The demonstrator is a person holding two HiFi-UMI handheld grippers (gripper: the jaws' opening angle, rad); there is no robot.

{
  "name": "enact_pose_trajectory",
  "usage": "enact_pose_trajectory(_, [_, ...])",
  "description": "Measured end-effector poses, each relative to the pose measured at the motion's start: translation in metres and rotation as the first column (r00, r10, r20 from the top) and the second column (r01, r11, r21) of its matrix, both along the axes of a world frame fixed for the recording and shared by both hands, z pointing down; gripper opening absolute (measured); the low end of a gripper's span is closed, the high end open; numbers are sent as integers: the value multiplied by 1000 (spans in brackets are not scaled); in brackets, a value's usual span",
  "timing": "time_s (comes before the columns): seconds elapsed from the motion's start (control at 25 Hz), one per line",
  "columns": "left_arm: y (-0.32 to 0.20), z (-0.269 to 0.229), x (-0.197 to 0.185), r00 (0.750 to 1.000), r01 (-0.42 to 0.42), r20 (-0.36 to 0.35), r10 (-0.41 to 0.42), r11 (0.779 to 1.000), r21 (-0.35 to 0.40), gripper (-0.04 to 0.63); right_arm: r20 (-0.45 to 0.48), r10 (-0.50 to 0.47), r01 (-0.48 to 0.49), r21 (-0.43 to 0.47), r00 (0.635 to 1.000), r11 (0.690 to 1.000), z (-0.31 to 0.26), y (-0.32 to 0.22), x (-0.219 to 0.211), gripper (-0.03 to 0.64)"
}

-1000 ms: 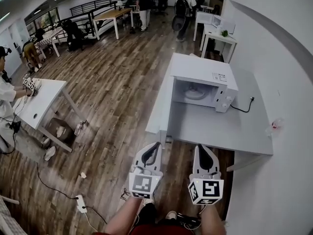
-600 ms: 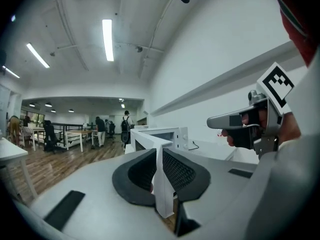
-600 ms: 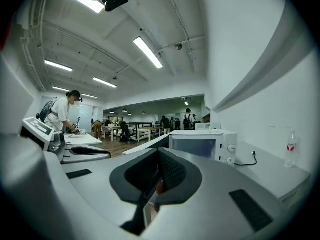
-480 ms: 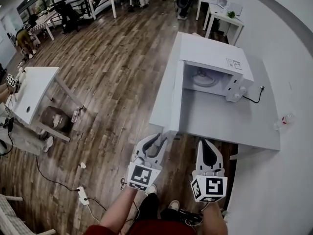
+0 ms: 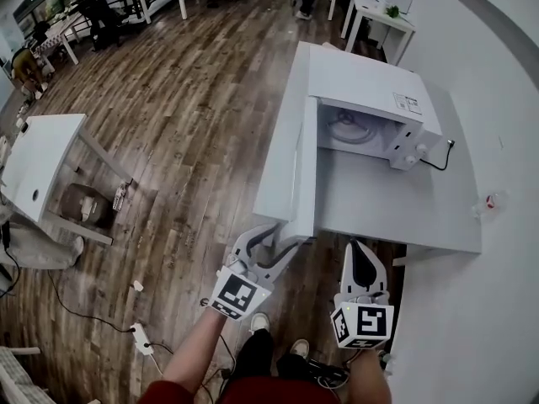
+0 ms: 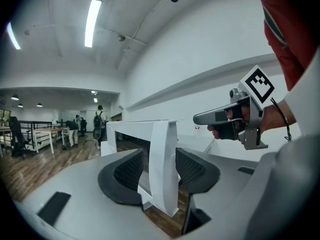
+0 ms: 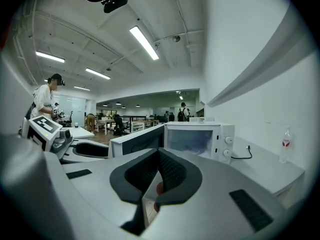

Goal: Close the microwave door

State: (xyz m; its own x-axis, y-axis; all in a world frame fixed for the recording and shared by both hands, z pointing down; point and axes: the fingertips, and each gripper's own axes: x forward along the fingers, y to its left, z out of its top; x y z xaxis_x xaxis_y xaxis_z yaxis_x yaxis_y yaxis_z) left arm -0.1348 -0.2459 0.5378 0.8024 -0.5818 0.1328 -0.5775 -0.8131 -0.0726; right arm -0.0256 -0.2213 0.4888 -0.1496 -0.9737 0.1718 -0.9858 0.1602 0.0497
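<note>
The white microwave (image 5: 370,91) stands on a grey table (image 5: 396,209), and its door (image 5: 305,175) is swung wide open toward me. My left gripper (image 5: 274,241) is at the door's free edge. In the left gripper view its jaws are opening, with the door's edge (image 6: 162,149) between the pads and gaps on both sides. My right gripper (image 5: 364,263) hovers at the table's near edge, to the right of the door, shut and holding nothing. The right gripper view faces the microwave (image 7: 200,139) and the open door (image 7: 137,140).
A small bottle (image 5: 490,201) stands at the table's right edge by the white wall. A black power cable (image 5: 438,162) runs from the microwave. On the wood floor to the left are a white desk (image 5: 34,171) and a power strip (image 5: 139,339).
Both grippers have come closer to the microwave table. The left gripper has reached the door's free edge, and its jaws have spread from shut to wide around that edge.
</note>
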Motion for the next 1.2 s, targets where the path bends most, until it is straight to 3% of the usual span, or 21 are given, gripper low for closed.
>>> enact_pose_trajectory(0.56, [-6,5,20,985,-173,19,172,985,14,166,-3,66,-66,-5,998,998,1,-15,8,28])
enact_pose_trajectory(0.92, [1,1,44,987,-157,22,157,988,-4,166,17,78,-78,29,997,996,-14,-8,35,28])
enact_pose_trajectory(1.2, [0,-1,95,997,-63,36,63,998,3,163,27,30,-31,58,999,998,-23,-11,91,28])
